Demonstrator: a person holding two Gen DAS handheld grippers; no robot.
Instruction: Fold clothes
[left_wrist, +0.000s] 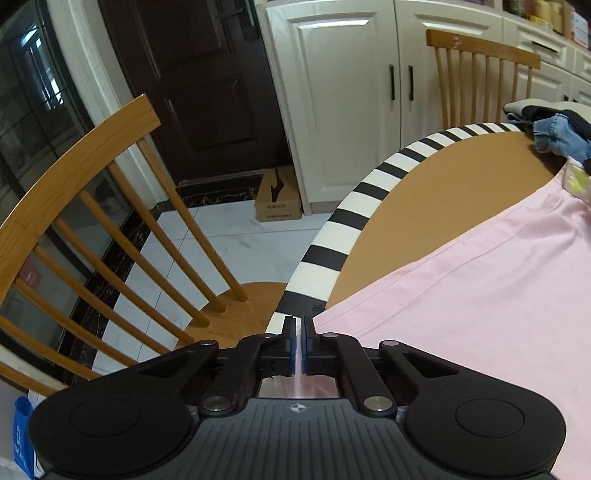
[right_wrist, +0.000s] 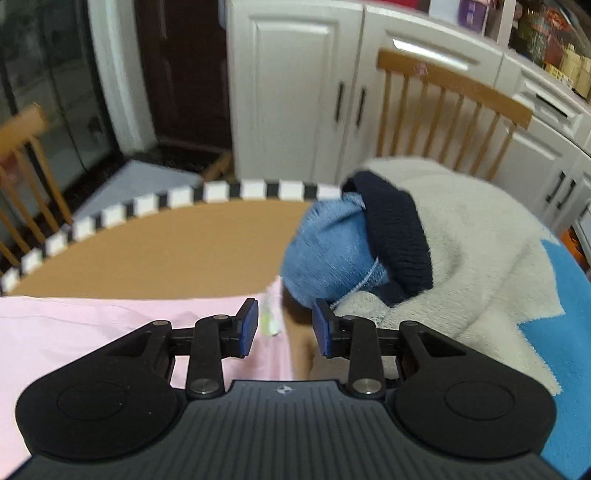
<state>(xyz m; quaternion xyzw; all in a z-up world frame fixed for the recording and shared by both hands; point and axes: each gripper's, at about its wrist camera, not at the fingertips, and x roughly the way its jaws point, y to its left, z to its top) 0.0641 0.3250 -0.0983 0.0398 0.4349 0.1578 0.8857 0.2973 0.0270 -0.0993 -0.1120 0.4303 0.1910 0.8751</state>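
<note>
At the left, the left tool (left_wrist: 302, 328) is pressed together on a thin edge of the pink garment (left_wrist: 480, 295), right at the near rim of the round counter (left_wrist: 436, 192) with its black and white striped border (left_wrist: 354, 210); a strip of pink cloth shows between the blue pads. A wooden chair (left_wrist: 110, 221) stands beside the counter on the left, apart from the work. The pink garment lies spread and mostly flat across the counter, and its hem seam runs diagonally away from the pinch. Further to the right, the right tool (right_wrist: 283, 325) is spread, with nothing between its pads; it hovers over the far right corner of the pink garment (right_wrist: 110, 332), near a small light tag. Just behind this corner a pile of other clothes waits: a blue denim piece (right_wrist: 328, 254), a dark navy knit (right_wrist: 395, 240) and a white fluffy sweater (right_wrist: 480, 240). The step in hand is, I judge, to take two corners of one side before the fold. To do it well, the right tool should come down on the pink edge only and catch a single layer, keeping away from the denim. Then both tools should lift together, at equal height, with the edge kept lightly tight between them, so that the fold lands straight.
</note>
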